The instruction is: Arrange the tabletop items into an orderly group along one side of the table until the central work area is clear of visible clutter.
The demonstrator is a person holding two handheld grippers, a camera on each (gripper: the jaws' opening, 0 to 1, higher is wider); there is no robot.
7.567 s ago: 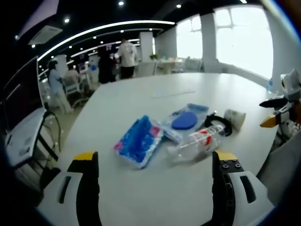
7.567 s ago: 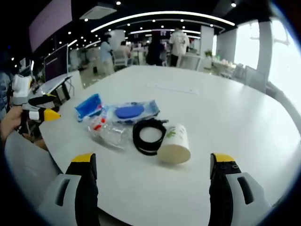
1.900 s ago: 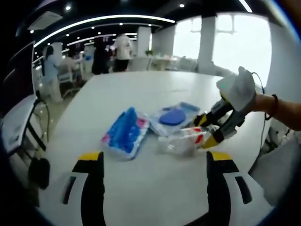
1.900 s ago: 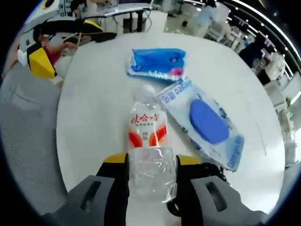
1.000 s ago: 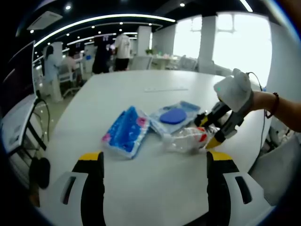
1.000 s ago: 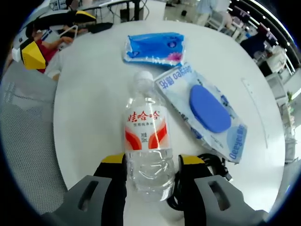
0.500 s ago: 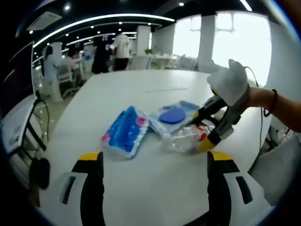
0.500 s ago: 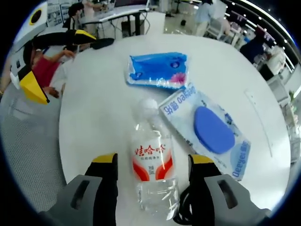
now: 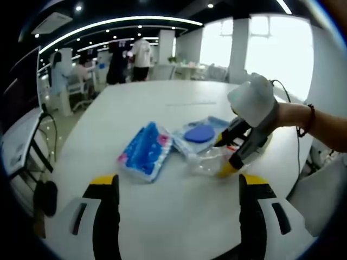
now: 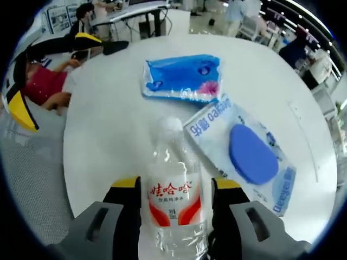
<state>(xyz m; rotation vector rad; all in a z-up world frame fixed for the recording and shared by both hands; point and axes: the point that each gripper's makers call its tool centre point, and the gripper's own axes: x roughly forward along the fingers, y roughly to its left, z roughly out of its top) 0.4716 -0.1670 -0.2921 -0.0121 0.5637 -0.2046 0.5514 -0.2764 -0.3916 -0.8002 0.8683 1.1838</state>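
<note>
A clear water bottle (image 10: 173, 203) with a red-and-white label lies on the white table (image 10: 108, 135), its cap pointing away, and my right gripper (image 10: 176, 187) is shut on its body. Beyond it lie a blue tissue pack (image 10: 181, 77) and a wet-wipes pack (image 10: 244, 149) with a blue lid. In the left gripper view, the right gripper (image 9: 230, 154), held by a gloved hand (image 9: 252, 103), sits over the bottle (image 9: 206, 161), next to the wipes pack (image 9: 199, 134) and the blue pack (image 9: 145, 157). My left gripper (image 9: 178, 181) hangs open over the near table edge, nothing between its jaws.
The left gripper (image 10: 49, 76) shows past the table's far edge, beside a grey mesh chair (image 10: 27, 179). Several people (image 9: 133, 59) stand among desks and chairs at the back of the room. Bare tabletop (image 9: 162, 108) stretches behind the items.
Half a second ago the right jaws stood wider around the bottle; they have now closed in against its sides. The right gripper has slid forward along the bottle. The left gripper has held still.
</note>
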